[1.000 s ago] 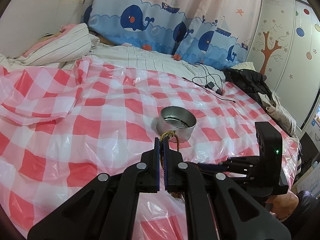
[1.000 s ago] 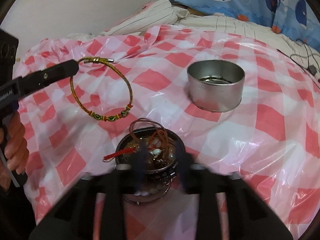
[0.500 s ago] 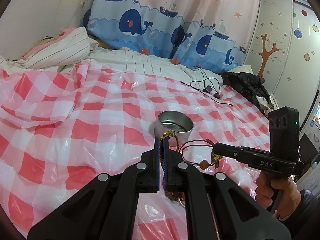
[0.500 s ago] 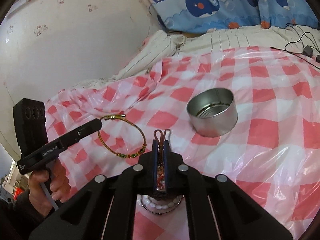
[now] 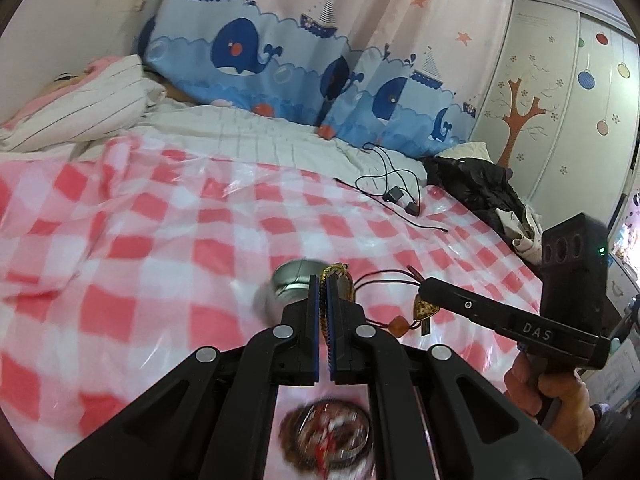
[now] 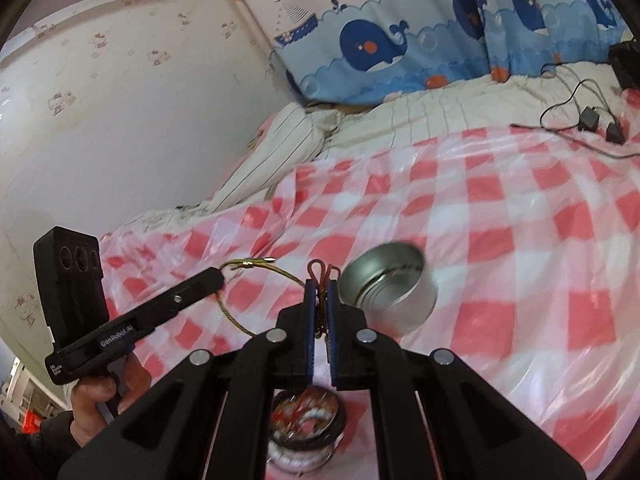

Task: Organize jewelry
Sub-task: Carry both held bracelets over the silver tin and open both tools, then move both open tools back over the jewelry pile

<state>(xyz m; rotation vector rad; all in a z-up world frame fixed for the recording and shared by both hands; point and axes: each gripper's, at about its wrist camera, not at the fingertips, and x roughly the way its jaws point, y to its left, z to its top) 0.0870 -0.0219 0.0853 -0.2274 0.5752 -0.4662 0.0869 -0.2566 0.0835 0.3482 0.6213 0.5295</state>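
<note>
My left gripper (image 5: 325,280) is shut on a gold-green braided bracelet (image 5: 337,270), held above the bed; it also shows in the right wrist view (image 6: 260,266). My right gripper (image 6: 321,280) is shut on a brown cord necklace (image 6: 319,270) with a gold pendant (image 5: 426,307) that hangs below its fingers. An empty silver tin (image 6: 386,294) sits on the checked sheet just beyond both grippers; it also shows in the left wrist view (image 5: 292,282). A dark dish of mixed jewelry (image 6: 306,430) lies below the grippers, and it is blurred in the left wrist view (image 5: 328,434).
A red-and-white checked plastic sheet (image 5: 140,248) covers the bed. A black charger and cable (image 5: 394,196) lie at the far side. Dark clothing (image 5: 476,184) is piled at the right. Striped bedding (image 5: 80,116) and a whale curtain (image 5: 300,68) are behind.
Both grippers have risen from the dish with their pieces. The right gripper closed on the cord necklace and lifted it out, pendant dangling. The tin now looks lower and closer.
</note>
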